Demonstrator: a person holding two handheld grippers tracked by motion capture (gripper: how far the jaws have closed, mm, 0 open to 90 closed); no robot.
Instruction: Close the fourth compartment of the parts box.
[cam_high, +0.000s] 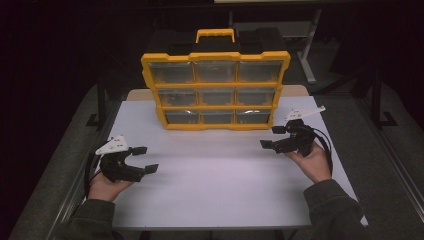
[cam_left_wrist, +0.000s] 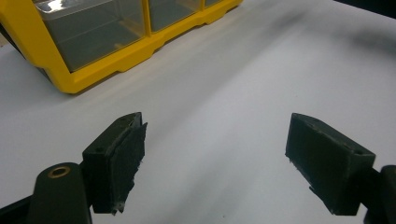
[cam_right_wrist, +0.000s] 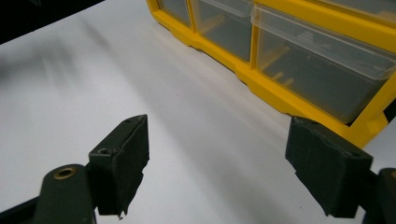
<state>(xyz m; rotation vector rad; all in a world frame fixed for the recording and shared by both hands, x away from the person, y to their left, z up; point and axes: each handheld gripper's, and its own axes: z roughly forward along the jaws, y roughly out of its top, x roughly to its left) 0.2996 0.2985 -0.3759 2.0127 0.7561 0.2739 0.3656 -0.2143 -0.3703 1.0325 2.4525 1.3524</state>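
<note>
The yellow organizer case (cam_high: 216, 90) stands upright at the far middle of the white table (cam_high: 215, 185), its clear-fronted drawers facing the person in three rows of three, with a yellow handle (cam_high: 215, 35) on top. Its lower corners show in both gripper views, near the top edge. The left tongs (cam_high: 142, 159) rest low over the near left part of the table, well apart from the case, jaws spread wide with nothing between them. The right tongs (cam_high: 272, 136) sit near the case's lower right corner, not touching it, jaws likewise wide open and empty. Each is held in a hand with a dark sleeve behind it.
</note>
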